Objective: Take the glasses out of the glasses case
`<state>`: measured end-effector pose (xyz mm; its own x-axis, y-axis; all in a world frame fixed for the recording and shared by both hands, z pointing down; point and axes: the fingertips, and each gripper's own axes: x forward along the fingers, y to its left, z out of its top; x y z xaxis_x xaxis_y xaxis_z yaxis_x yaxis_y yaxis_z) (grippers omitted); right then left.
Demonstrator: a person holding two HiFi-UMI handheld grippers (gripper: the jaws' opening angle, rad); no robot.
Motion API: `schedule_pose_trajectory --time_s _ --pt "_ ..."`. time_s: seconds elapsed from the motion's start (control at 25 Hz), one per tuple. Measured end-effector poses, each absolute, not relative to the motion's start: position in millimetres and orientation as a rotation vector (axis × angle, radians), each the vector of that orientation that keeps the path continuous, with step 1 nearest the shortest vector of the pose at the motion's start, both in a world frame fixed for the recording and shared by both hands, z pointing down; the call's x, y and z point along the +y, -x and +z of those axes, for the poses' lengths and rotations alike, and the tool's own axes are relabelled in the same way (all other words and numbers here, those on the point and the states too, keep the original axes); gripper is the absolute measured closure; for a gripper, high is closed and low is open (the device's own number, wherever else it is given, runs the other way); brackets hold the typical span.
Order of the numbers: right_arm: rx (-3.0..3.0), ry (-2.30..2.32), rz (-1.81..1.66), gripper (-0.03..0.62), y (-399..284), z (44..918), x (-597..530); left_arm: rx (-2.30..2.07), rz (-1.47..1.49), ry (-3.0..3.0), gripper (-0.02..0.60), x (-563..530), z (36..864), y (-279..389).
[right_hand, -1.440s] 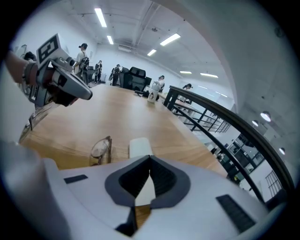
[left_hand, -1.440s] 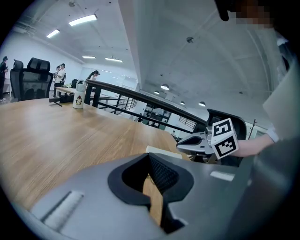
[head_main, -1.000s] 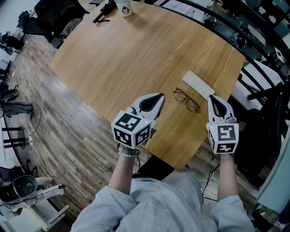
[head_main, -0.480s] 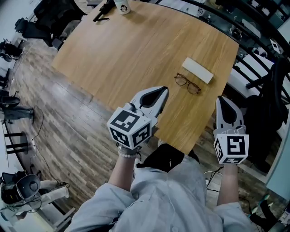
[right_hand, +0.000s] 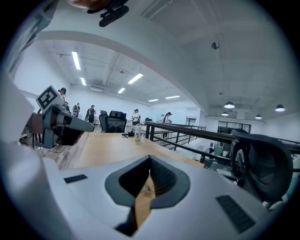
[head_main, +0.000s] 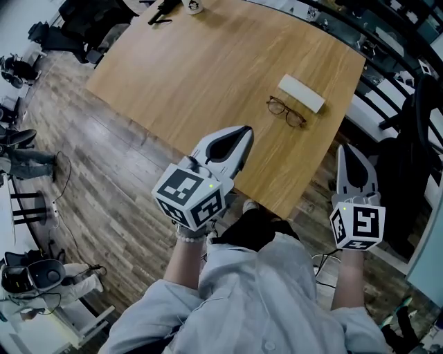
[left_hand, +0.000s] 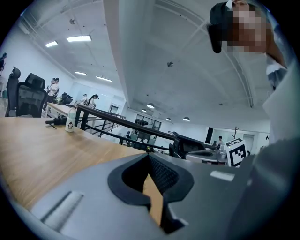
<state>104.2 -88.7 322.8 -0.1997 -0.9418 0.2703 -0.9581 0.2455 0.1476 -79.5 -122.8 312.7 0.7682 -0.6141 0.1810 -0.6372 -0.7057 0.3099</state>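
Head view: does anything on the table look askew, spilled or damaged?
Nothing stands out. The glasses lie on the table beside the white case; the left tongs and the right tongs are shut, empty.

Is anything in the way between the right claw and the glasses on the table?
No, nothing I can see. Only table lies between the right claw and the glasses. The white case sits beyond the glasses.

On the surface [head_main: 208, 76], glasses [head_main: 286, 112] lie just before the case [head_main: 301, 93] near the right edge; a bottle [head_main: 193, 5] stands at the far edge. The left claw [head_main: 245, 131] hangs over the near edge, the right claw [head_main: 345, 149] off it.
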Motion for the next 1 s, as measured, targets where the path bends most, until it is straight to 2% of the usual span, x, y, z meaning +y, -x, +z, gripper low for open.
schedule_pose_trajectory --time_s 1.0 --pt "-2.43 -1.643 -0.016 0.592 -124 295 41 -1.14 -0.02 -2.6 0.578 14 260 57"
